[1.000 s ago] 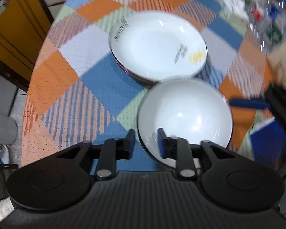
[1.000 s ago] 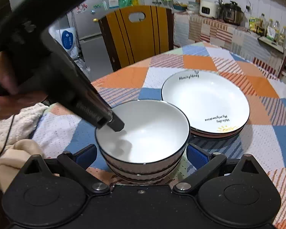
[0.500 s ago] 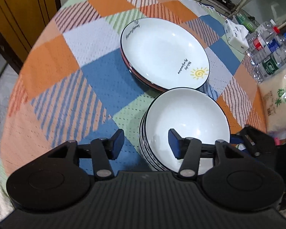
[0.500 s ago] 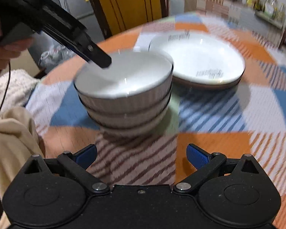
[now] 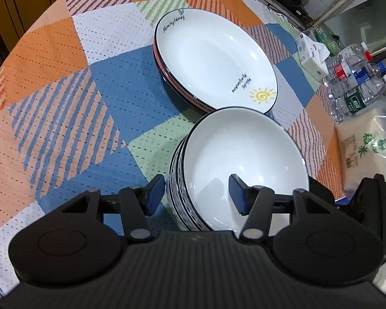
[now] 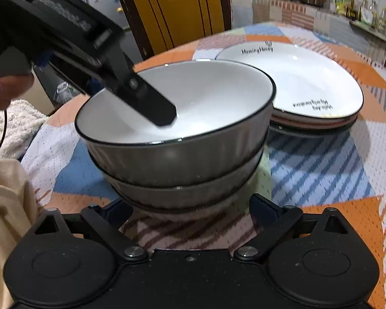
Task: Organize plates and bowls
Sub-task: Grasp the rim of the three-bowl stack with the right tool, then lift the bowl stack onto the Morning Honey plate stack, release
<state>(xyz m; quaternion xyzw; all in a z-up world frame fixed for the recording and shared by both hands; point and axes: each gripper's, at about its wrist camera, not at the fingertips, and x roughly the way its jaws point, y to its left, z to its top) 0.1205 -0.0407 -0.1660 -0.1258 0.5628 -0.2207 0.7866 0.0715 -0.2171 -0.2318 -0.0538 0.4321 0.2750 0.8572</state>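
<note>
Three white, dark-rimmed bowls (image 5: 244,164) stand stacked on the checked tablecloth, with a stack of white plates (image 5: 213,56) just behind them. My left gripper (image 5: 195,191) is open and straddles the near rim of the stack, one finger outside and the other finger (image 6: 154,110) inside the top bowl, without pressing on it. In the right wrist view the bowl stack (image 6: 177,134) fills the middle and the plates (image 6: 303,87) lie to its right. My right gripper (image 6: 187,207) is wide open, its fingers flanking the foot of the stack and partly hidden behind it.
Water bottles (image 5: 357,82), a tissue box (image 5: 311,56) and a bag of rice (image 5: 360,149) crowd the table's right edge. A yellow chair (image 6: 177,13) stands beyond the table. A towel (image 6: 12,123) and a beige cloth (image 6: 5,206) lie at its left.
My left gripper's jaws have widened and it has sunk, bringing one finger into the top bowl. My right gripper has dropped from beside the top bowl to the foot of the stack.
</note>
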